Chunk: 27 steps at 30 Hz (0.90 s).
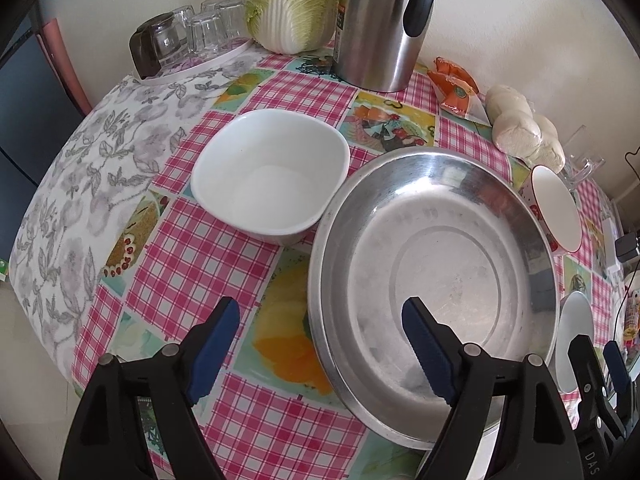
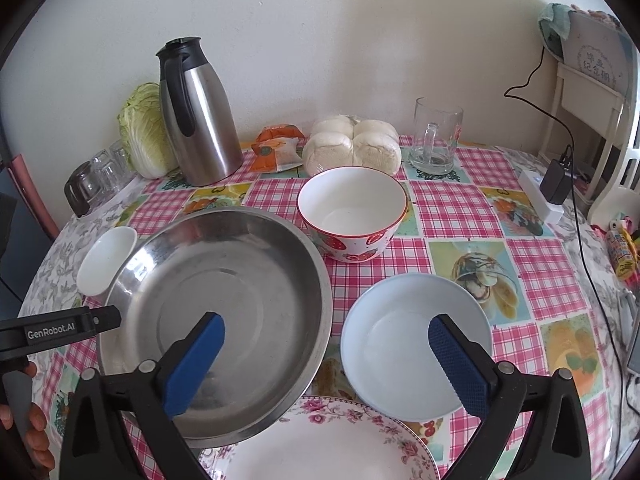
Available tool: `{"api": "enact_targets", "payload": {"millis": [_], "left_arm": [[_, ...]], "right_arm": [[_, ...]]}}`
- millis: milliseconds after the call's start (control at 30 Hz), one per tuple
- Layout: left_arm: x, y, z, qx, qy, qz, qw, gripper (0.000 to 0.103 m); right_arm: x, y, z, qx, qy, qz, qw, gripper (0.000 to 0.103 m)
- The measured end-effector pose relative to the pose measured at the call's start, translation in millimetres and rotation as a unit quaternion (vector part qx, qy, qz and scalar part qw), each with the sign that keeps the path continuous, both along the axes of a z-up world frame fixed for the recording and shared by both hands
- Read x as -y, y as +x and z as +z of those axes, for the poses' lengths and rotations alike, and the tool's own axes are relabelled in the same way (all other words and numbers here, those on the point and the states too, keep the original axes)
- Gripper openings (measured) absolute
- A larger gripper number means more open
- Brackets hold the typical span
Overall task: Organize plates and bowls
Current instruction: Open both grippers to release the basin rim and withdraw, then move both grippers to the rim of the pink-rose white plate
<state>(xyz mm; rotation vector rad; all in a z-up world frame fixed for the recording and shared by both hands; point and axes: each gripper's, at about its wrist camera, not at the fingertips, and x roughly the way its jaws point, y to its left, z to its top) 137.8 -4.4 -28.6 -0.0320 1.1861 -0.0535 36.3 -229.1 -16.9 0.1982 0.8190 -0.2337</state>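
Observation:
A wide steel basin (image 1: 440,280) (image 2: 224,312) stands on the checked tablecloth. My left gripper (image 1: 320,348) is open, its fingers either side of the basin's near rim without touching it. A white rounded-square bowl (image 1: 272,176) (image 2: 106,260) sits just left of the basin. My right gripper (image 2: 328,364) is open wide, one finger over the basin and the other over a pale blue bowl (image 2: 412,344) (image 1: 574,340). A strawberry-patterned bowl (image 2: 352,212) (image 1: 556,208) stands behind them. A floral plate (image 2: 332,440) lies at the near edge, partly under the basin.
Along the wall stand a steel thermos jug (image 2: 200,120), a cabbage (image 2: 144,132), upturned glasses (image 1: 200,32) on a tray, a snack packet (image 2: 276,152), bagged buns (image 2: 352,144) and a glass mug (image 2: 436,136). A charger and cable (image 2: 556,184) lie at the right.

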Motion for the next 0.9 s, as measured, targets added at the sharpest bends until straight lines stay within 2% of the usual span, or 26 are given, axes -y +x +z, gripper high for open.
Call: {"api": "enact_targets", "payload": {"millis": [33, 133, 167, 333, 567, 767, 900], "left_arm": [[0, 0, 0, 0.001, 0.002, 0.0, 1.0, 0.085], [1, -2, 1, 0.01, 0.008, -0.003, 0.9999, 0.099], [2, -3, 3, 0.016, 0.011, -0.006, 0.9998, 0.099], [13, -9, 9, 0.038, 0.02, -0.03, 0.9986, 0.1], [30, -17, 10, 0.047, 0.024, -0.046, 0.9976, 0.1], [39, -28, 8, 0.044, 0.027, -0.065, 0.9966, 0.1], [41, -41, 13, 0.056, 0.027, -0.072, 0.9955, 0.1]], "right_arm": [[1, 0, 0, -0.001, 0.001, 0.0, 1.0, 0.103], [1, -1, -2, -0.005, 0.0, 0.003, 1.0, 0.103], [0, -1, -2, -0.006, -0.001, 0.003, 1.0, 0.103], [0, -2, -2, -0.008, 0.001, 0.005, 1.0, 0.103], [2, -7, -3, -0.015, 0.0, 0.004, 1.0, 0.103], [12, -23, -2, -0.015, 0.005, -0.003, 1.0, 0.103], [18, -38, -4, -0.017, 0.014, -0.009, 1.0, 0.103]]}}
